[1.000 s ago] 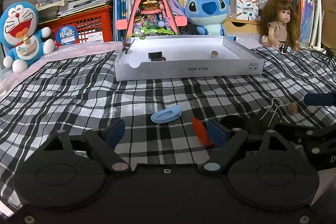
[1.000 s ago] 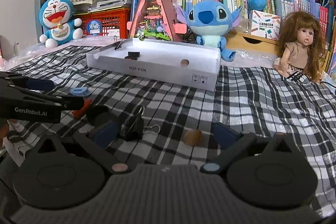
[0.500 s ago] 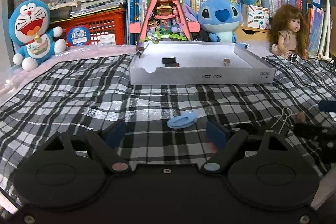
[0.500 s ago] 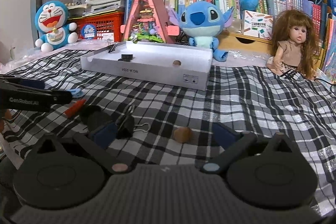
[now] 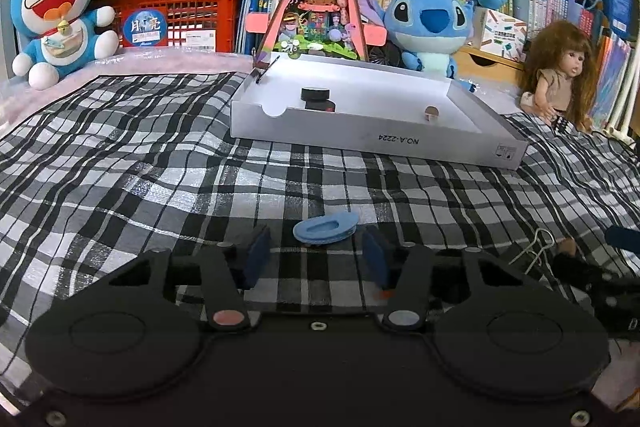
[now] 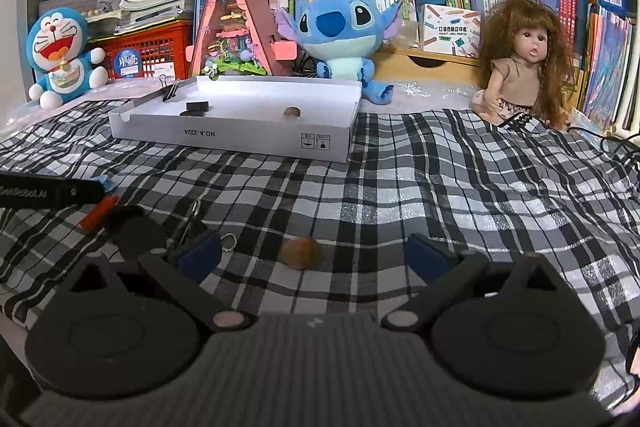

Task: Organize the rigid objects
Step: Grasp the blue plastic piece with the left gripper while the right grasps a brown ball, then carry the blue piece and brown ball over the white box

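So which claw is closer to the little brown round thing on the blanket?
Right. The brown round thing lies just ahead of the right claw, between its open fingers. The left claw is off to the side, its jaws closing around the blue oval lid.

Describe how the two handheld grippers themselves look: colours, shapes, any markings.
Both are matte black. The left gripper has two round housings, angled black finger arms with pale round pivot caps, and dark blue fingertip pads. The right gripper is built alike, with a ribbed grey body between its housings. White "GenRobot.AI" lettering marks the left gripper's side in the right wrist view.
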A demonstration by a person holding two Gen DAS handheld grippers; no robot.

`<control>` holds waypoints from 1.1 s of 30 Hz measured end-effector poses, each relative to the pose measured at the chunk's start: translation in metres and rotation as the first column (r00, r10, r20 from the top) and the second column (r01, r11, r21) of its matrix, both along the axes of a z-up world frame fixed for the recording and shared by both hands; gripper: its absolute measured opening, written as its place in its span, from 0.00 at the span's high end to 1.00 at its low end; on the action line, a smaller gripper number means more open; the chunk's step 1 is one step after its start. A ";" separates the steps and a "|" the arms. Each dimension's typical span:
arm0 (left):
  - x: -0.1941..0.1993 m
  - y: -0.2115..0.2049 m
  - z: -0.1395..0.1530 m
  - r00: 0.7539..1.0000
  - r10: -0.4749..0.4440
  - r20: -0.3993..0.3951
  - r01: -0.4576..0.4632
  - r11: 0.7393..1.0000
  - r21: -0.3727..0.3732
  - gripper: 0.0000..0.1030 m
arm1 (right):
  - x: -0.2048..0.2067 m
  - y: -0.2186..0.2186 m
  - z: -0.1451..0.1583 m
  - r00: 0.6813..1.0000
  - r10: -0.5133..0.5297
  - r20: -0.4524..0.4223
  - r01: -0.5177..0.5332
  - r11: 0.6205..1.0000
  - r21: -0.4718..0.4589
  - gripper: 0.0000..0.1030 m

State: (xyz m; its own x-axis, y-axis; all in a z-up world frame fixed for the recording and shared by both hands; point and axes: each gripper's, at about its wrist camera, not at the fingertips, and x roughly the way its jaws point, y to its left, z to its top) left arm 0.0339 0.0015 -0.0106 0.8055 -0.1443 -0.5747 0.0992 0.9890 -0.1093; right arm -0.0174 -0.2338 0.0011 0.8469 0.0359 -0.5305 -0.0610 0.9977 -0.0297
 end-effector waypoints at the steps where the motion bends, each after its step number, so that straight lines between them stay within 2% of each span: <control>1: 0.001 -0.001 0.000 1.000 0.003 0.000 -0.003 1.000 0.002 0.56 | 0.000 0.001 0.000 1.000 0.002 0.000 -0.002 1.000 -0.007 0.03; 7: 0.007 -0.007 0.000 1.000 -0.001 -0.011 0.001 1.000 0.006 0.67 | 0.000 0.004 -0.002 1.000 0.022 -0.013 -0.022 1.000 -0.015 0.13; 13: 0.007 -0.010 -0.001 1.000 -0.009 -0.008 0.009 1.000 0.020 0.70 | 0.000 0.005 -0.002 1.000 0.027 -0.010 -0.027 1.000 -0.010 0.27; 15: 0.007 -0.011 -0.001 1.000 -0.014 -0.005 0.014 1.000 0.026 0.70 | 0.000 0.005 -0.001 1.000 0.024 -0.007 -0.024 1.000 -0.008 0.36; 17: 0.006 -0.012 -0.001 1.000 -0.019 0.000 0.019 0.999 0.032 0.70 | 0.001 0.005 -0.001 1.000 0.022 -0.014 -0.022 1.000 -0.005 0.54; 18: 0.005 -0.012 -0.001 1.000 -0.020 0.002 0.020 0.999 0.034 0.71 | 0.001 0.004 -0.002 1.000 0.022 -0.021 -0.022 1.000 -0.004 0.60; 19: 0.004 -0.013 0.000 1.000 -0.023 0.004 0.023 0.999 0.036 0.71 | 0.002 0.004 -0.003 0.999 0.021 -0.028 -0.022 1.000 -0.003 0.74; 33: 0.007 -0.017 0.017 0.999 -0.044 0.032 0.042 0.997 0.070 0.71 | 0.011 0.004 0.012 1.000 0.017 -0.016 -0.016 0.999 0.037 0.76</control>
